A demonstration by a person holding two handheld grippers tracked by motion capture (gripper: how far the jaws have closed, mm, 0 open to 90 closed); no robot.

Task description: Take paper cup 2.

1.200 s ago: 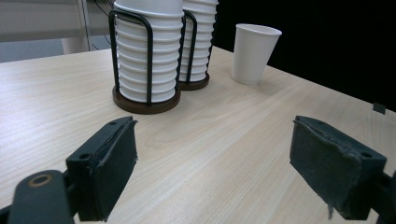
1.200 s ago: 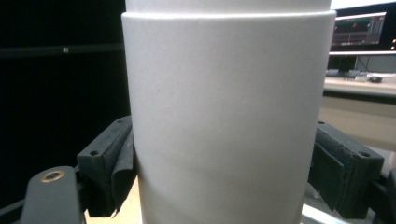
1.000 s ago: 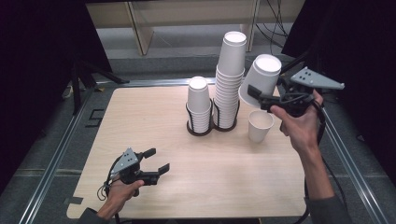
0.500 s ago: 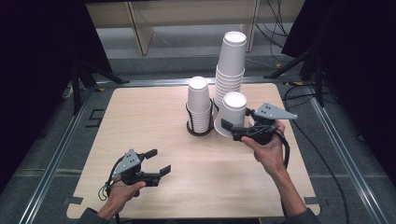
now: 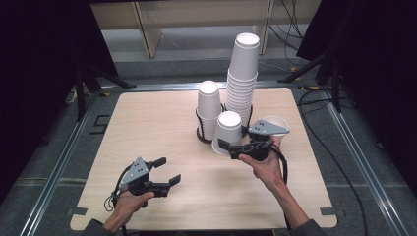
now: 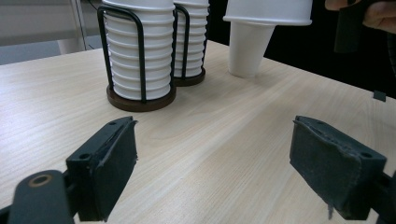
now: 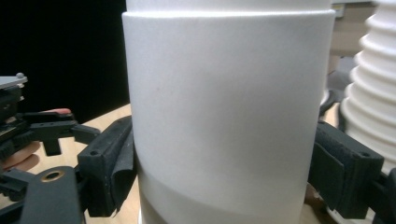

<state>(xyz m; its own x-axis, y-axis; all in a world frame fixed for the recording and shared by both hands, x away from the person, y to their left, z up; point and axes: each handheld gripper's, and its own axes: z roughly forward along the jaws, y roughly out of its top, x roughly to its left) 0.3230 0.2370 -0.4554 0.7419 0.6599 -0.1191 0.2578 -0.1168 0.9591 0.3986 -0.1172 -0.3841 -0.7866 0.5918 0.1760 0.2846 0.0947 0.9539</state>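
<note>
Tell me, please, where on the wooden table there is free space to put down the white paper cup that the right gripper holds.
The light wooden table is bare left of the two black wire holders of stacked white paper cups, and along the near edge between the open left gripper and the right gripper. It is crowded behind the held white paper cup, where an upright white paper cup also stands.

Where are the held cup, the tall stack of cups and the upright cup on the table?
held cup (image 5: 229, 127): high view, side wall
tall stack of cups (image 5: 243, 78): high view, middle
upright cup (image 5: 275, 123): high view, rim

Each black claw, left (image 5: 169, 173) and right (image 5: 224, 146), carries a grey three-cornered plate, dark padded jaws, a black trailing cable; grey sleeve cuffs.
</note>
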